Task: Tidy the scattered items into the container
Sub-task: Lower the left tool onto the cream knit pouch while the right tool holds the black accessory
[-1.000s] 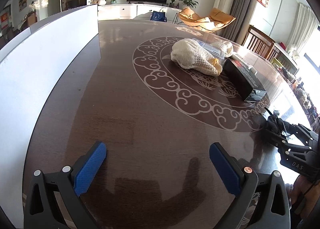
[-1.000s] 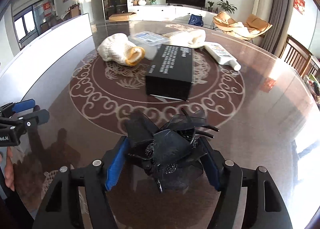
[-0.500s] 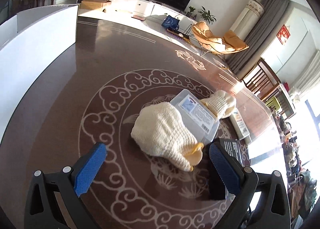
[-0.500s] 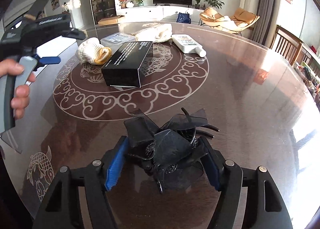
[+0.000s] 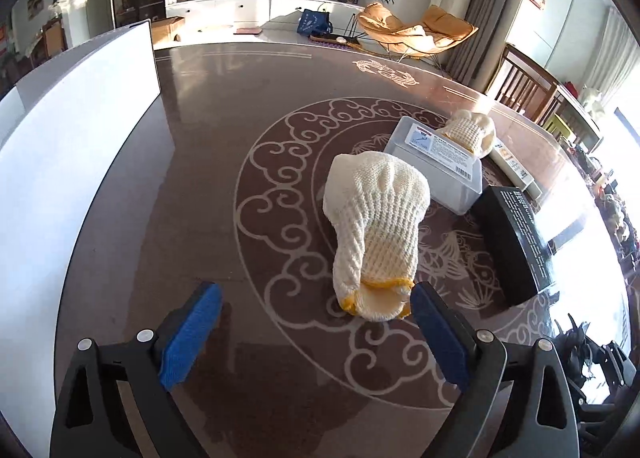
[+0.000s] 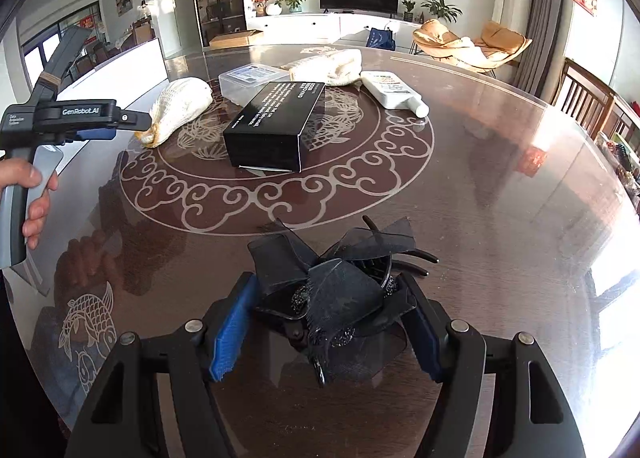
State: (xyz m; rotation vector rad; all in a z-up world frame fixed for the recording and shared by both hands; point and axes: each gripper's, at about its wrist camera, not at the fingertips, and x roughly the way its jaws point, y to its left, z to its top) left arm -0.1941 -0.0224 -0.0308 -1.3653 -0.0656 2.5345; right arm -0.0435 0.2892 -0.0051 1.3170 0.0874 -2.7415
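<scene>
left gripper [image 5: 316, 322] closing on near glove [image 5: 376, 226], not yet gripped — right gripper [image 6: 324, 330] holds hair clip [image 6: 332, 286]; next, clamp cuff.

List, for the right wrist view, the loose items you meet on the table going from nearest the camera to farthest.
Black hair clip held between the right gripper's fingers → black box → clear plastic box → far knit glove.

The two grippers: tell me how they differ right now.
The left gripper has nothing pressed between its blue pads and its jaws are closing, the knit glove's yellow cuff just ahead. The right gripper is clamped on a black hair clip. The left reaches toward the table's patterned middle; the right sits nearer the edge. Both are black, blue-padded and hand-held.
</scene>
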